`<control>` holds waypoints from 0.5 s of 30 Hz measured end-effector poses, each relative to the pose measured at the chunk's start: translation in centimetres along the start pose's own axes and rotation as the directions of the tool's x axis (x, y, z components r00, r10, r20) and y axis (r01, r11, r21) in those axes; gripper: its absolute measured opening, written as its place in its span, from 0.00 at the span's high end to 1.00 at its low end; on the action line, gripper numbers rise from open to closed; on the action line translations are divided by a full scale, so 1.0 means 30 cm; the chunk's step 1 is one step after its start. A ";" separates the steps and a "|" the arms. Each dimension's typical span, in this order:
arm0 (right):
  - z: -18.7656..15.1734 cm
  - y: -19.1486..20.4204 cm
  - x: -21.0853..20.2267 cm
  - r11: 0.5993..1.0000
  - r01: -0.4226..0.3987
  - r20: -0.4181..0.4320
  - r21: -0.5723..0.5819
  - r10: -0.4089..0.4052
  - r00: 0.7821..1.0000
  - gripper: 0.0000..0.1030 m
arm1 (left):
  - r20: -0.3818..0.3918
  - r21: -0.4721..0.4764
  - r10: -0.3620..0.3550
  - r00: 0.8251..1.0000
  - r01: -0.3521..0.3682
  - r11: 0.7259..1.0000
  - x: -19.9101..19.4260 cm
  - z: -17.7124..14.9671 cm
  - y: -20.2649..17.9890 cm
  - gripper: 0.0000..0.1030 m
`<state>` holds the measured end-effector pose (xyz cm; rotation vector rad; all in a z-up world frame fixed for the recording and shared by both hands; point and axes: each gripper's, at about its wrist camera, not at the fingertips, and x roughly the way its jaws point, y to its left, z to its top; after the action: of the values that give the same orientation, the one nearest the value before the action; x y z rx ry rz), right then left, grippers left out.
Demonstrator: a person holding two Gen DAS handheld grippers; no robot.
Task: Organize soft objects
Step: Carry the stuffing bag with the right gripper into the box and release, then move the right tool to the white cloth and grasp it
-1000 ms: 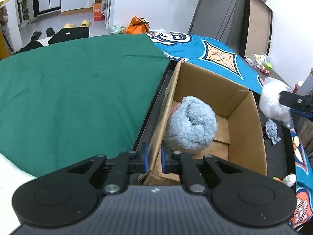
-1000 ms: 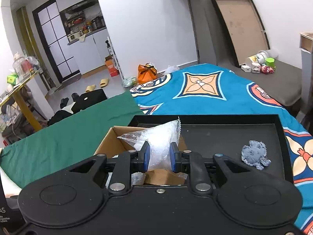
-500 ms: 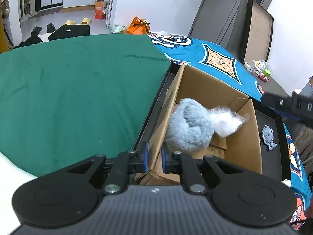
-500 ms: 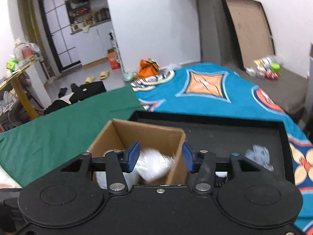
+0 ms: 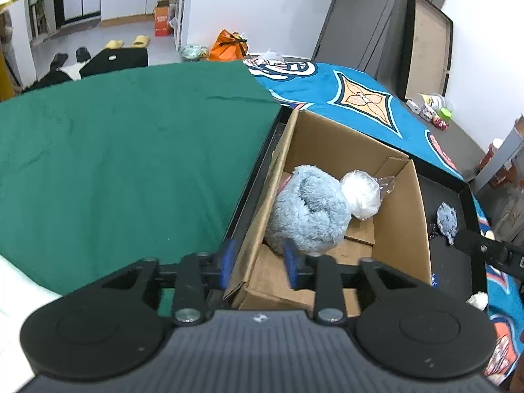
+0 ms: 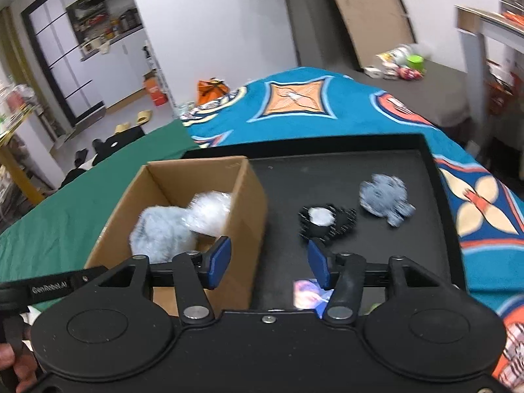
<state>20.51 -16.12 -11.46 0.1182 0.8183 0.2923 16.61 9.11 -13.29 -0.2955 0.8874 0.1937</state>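
fingers [image 6: 220,258] on both grippers spread, empty; left gripper [image 5: 258,262] straddles box [image 5: 406,229] wall w/o gripping, box could tip.

Bright even indoor light, fisheye-bent edges, right wrist view motion-blurred

Home: bed w/ patterned blanket [image 6: 327,111], slippers [image 5: 127,42].

- You have a bed under everything, its blue patterned blanket [image 6: 327,111] covering the right part.
- A green cloth [image 5: 124,163] covers the bed's left part.
- A black tray [image 6: 435,203] lies on the bed where the two covers meet, near its front edge.
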 end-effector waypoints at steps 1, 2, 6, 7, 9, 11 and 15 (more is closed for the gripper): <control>-0.008 -0.012 -0.008 1.000 0.009 0.000 0.011 -0.009 1.000 0.49 | 0.003 0.011 0.008 1.000 -0.008 1.000 -0.004 -0.002 -0.008 0.56; -0.015 -0.025 -0.014 1.000 0.018 -0.001 0.020 -0.018 1.000 0.49 | 0.004 0.018 0.013 1.000 -0.013 1.000 -0.007 -0.003 -0.015 0.54; -0.038 -0.073 -0.041 0.998 0.038 -0.001 0.045 -0.038 0.999 0.47 | 0.002 0.055 0.025 1.000 -0.025 0.998 -0.012 0.000 -0.048 0.48; -0.042 -0.088 -0.047 0.998 0.045 0.002 0.054 -0.045 0.999 0.47 | -0.002 0.062 0.028 1.000 -0.028 0.998 -0.013 0.000 -0.057 0.47; -0.046 -0.110 -0.056 0.996 0.057 0.011 0.069 -0.058 0.998 0.47 | -0.004 0.073 0.029 1.000 -0.029 0.997 -0.018 -0.002 -0.075 0.46; -0.055 -0.131 -0.069 0.994 0.074 0.024 0.080 -0.076 0.997 0.47 | -0.004 0.091 0.036 0.999 -0.035 0.995 -0.026 -0.008 -0.093 0.44; -0.074 -0.181 -0.088 0.987 0.109 0.051 0.121 -0.115 0.992 0.47 | -0.005 0.106 0.052 0.999 -0.052 0.993 -0.036 -0.014 -0.117 0.41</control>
<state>18.31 -22.12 -12.30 0.1894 0.7817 0.1339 16.64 5.62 -12.09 -0.1748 0.9102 0.1932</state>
